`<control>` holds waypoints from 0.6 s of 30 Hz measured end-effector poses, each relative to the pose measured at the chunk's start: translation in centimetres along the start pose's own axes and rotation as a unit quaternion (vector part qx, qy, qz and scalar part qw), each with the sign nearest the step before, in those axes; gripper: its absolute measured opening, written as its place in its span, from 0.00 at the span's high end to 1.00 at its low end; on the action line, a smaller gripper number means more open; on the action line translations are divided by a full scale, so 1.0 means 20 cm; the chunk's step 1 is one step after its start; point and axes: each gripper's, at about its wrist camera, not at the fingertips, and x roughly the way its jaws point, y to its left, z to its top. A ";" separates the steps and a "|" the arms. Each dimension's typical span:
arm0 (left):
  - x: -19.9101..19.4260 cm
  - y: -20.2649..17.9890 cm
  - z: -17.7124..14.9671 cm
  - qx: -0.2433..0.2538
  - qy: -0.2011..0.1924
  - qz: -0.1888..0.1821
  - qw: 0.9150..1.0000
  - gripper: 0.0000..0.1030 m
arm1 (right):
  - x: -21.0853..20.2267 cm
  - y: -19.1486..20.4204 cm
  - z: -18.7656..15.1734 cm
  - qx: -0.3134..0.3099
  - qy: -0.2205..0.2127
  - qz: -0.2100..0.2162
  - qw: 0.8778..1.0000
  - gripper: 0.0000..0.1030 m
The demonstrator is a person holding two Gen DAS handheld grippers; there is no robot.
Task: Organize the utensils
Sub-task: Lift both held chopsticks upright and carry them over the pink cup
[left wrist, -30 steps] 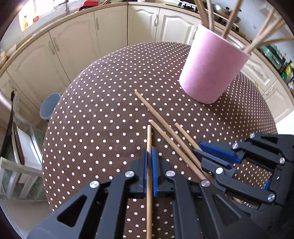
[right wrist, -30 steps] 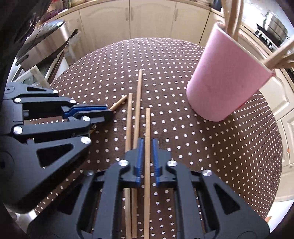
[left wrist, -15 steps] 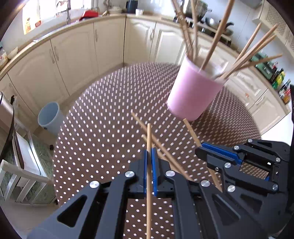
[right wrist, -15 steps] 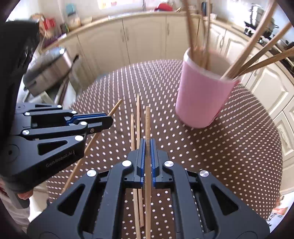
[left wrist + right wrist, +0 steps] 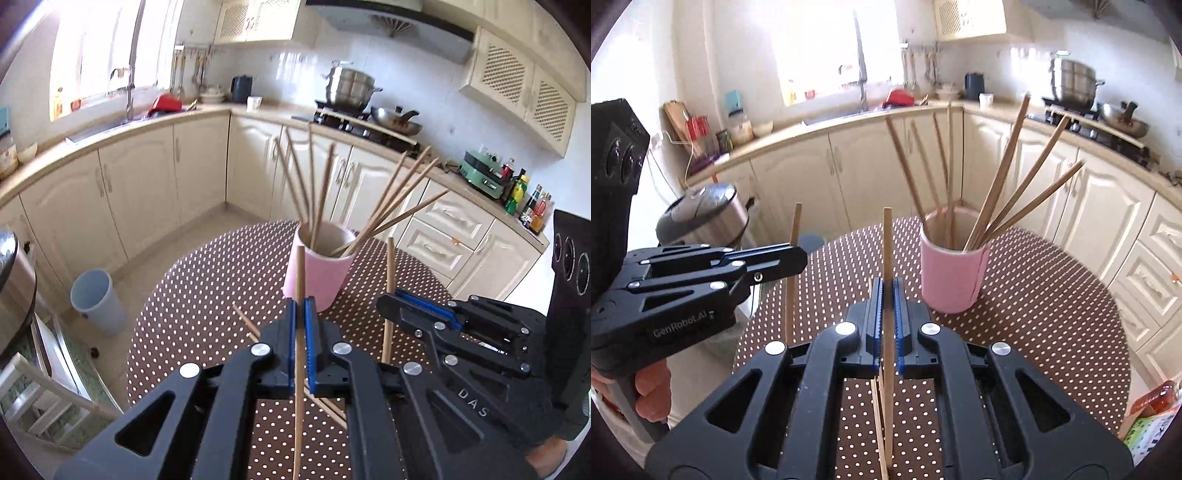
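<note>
The left tool [image 5: 798,258] reads "GenRobot.AI" – the right tool [image 5: 384,304] shows "DAS".

One plain wooden chopstick [image 5: 300,280] stood upright, pinched in my left tongs [image 5: 300,314]; a second chopstick [image 5: 887,251] rose the same way from my right tongs [image 5: 887,291]. The pink cup [image 5: 951,275] sat upright on the surface with several chopsticks fanned out of it. Two loose chopsticks [image 5: 243,321] lay flat nearby.

Held chopstick [image 5: 300,332] lower end cut off by frame bottom.
</note>
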 end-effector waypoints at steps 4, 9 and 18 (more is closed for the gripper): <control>-0.07 -0.06 0.02 0.003 -0.021 -0.004 1.000 0.95 | -0.08 0.00 0.00 -0.003 -0.018 -0.012 1.000 0.94; -0.14 -0.12 0.04 0.013 -0.046 -0.008 0.999 0.95 | -0.18 0.00 -0.01 -0.003 -0.040 -0.013 0.999 0.94; -0.20 -0.22 0.06 0.038 -0.088 0.009 0.995 0.95 | -0.27 -0.01 0.02 0.002 -0.068 -0.013 0.998 0.94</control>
